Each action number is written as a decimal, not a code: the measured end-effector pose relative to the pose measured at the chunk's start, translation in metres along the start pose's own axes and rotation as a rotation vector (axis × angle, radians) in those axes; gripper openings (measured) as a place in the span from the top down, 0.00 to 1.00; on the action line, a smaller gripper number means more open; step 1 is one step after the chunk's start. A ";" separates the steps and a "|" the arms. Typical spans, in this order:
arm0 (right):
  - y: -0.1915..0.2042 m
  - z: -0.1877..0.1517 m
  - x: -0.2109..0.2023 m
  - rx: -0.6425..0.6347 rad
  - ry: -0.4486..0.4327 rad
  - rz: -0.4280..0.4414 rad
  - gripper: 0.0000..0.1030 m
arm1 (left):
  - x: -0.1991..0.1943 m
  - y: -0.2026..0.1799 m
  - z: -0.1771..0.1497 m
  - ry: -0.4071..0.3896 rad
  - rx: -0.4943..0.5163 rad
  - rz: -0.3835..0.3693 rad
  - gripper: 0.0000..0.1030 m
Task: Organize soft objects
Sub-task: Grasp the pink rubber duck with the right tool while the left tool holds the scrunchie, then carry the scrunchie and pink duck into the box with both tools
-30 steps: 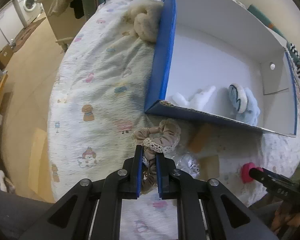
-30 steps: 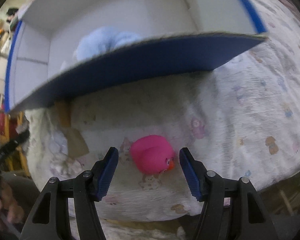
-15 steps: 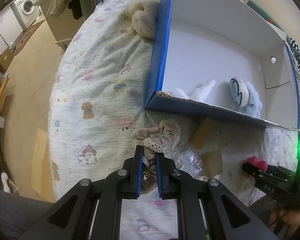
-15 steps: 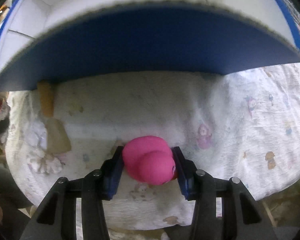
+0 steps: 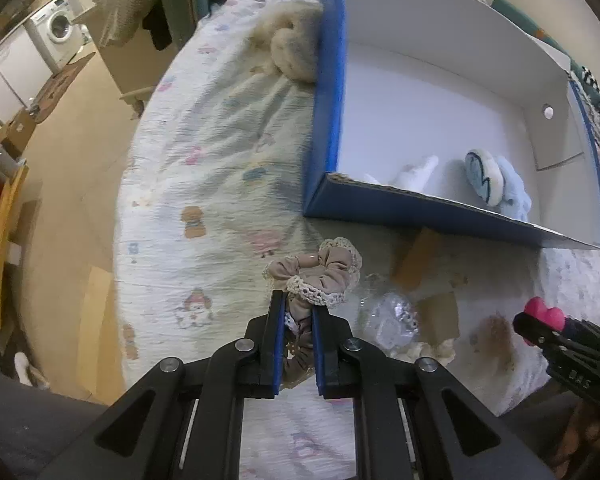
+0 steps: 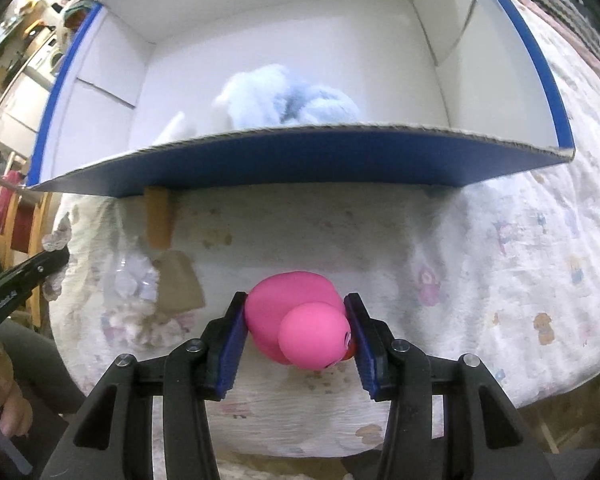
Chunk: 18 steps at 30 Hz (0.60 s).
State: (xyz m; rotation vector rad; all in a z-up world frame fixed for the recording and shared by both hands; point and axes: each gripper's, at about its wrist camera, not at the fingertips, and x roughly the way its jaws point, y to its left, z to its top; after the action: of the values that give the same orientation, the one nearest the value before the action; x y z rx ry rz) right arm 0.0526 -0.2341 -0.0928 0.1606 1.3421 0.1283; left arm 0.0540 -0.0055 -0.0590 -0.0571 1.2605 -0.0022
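Observation:
My left gripper [image 5: 296, 312] is shut on a beige lace-trimmed scrunchie [image 5: 320, 268], held above the bed in front of the blue box [image 5: 328, 92]. My right gripper [image 6: 296, 312] is shut on a pink rubber duck [image 6: 300, 320], lifted off the sheet just before the box's near wall [image 6: 300, 160]. The duck also shows in the left wrist view [image 5: 544, 316] at the right edge. Inside the white-lined box lie a light blue plush toy [image 6: 292, 100] and a white soft piece [image 5: 416, 170].
A cream fluffy item [image 5: 292, 52] lies against the box's far left outside wall. A crumpled clear plastic wrapper [image 5: 392, 316] and tan cardboard pieces [image 5: 416, 256] lie on the patterned sheet [image 5: 204, 168] between the grippers. The bed edge drops to the floor at left.
My right gripper closed on the pink duck and lifted it, so the box interior shows again. My left gripper keeps its hold on the scrunchie, slightly raised.

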 end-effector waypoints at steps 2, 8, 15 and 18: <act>0.002 -0.007 -0.005 -0.009 -0.015 0.008 0.51 | -0.002 0.002 0.000 -0.002 -0.005 0.013 0.89; 0.015 -0.008 -0.010 -0.038 -0.037 0.030 0.51 | -0.003 0.002 -0.002 -0.011 0.008 0.028 0.89; 0.024 -0.010 -0.041 -0.069 -0.137 0.052 0.51 | -0.031 0.005 -0.006 -0.083 -0.029 0.047 0.89; 0.012 -0.006 -0.059 -0.043 -0.175 0.099 0.51 | -0.049 0.008 -0.008 -0.138 -0.045 0.046 0.89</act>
State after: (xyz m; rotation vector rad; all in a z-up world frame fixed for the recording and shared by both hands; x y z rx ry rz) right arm 0.0339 -0.2333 -0.0356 0.1974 1.1566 0.2218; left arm 0.0308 0.0036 -0.0150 -0.0663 1.1240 0.0688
